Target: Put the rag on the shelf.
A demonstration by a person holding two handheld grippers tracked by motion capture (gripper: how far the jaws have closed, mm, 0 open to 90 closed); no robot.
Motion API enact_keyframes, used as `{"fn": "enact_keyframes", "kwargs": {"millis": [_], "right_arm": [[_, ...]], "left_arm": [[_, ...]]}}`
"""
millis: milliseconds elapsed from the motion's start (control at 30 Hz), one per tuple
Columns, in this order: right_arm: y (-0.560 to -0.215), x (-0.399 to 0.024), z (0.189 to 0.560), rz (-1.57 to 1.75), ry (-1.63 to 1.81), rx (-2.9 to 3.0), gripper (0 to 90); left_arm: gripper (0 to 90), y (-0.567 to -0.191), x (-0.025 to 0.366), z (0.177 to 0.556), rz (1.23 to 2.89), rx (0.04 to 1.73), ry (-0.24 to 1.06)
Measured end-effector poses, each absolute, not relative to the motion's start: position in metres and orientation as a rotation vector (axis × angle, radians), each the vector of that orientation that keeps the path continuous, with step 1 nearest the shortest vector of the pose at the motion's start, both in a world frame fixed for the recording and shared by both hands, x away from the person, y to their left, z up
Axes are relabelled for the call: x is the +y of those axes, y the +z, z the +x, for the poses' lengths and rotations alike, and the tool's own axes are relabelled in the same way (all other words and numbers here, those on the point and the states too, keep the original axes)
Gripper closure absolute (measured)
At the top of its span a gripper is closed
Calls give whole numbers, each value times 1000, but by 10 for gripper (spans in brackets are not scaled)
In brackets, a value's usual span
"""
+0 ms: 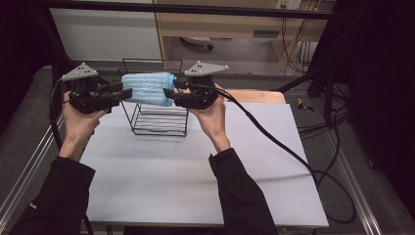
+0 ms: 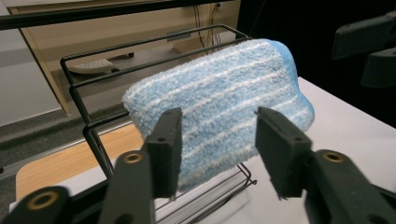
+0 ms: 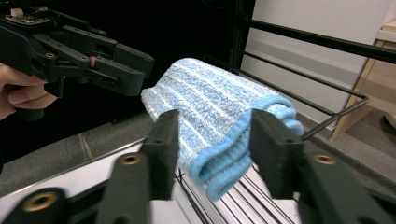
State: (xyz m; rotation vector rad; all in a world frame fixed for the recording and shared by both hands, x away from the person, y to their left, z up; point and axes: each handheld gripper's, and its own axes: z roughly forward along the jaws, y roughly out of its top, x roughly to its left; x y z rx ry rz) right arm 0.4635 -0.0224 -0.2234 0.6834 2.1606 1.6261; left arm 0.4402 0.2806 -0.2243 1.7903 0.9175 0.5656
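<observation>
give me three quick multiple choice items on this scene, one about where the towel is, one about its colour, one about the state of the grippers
1. Where is the towel?
A. flat on the table
B. draped over the wire rack
C. on the floor

2. What colour is the towel?
A. light blue with white stripes
B. plain red
C. dark green

3. How do the left gripper and right gripper stand?
A. both clamped on the towel
B. one holds the rack
C. both open, pads off the towel

Answers:
1 B, the towel hangs over the rack's top bar.
2 A, pale stripes run across blue terry cloth.
3 C, each gripper view shows a gap between the jaws, with the towel beyond them.
</observation>
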Motion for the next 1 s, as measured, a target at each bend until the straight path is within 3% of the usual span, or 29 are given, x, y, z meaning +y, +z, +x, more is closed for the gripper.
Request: {"fn": "enact_keyframes", "kwargs": {"millis": [200, 333, 467, 733, 1000], "right_arm": [[-219, -37, 454, 696, 1608, 2184, 347], [-223, -49, 448, 713, 1603, 2199, 212], [-229, -62, 442, 720, 1612, 2197, 136], [-252, -92, 432, 736, 1573, 2229, 49], [-285, -124, 420, 799, 1563, 2253, 23]], "left_arm": [[335, -230, 284, 428, 1819, 911, 571], [262, -236, 286, 420, 1814, 914, 574], [212, -246, 288, 413, 1818, 912, 574], [105, -272, 291, 398, 1812, 923, 558], [91, -307, 287, 390, 1844, 924, 518]]}}
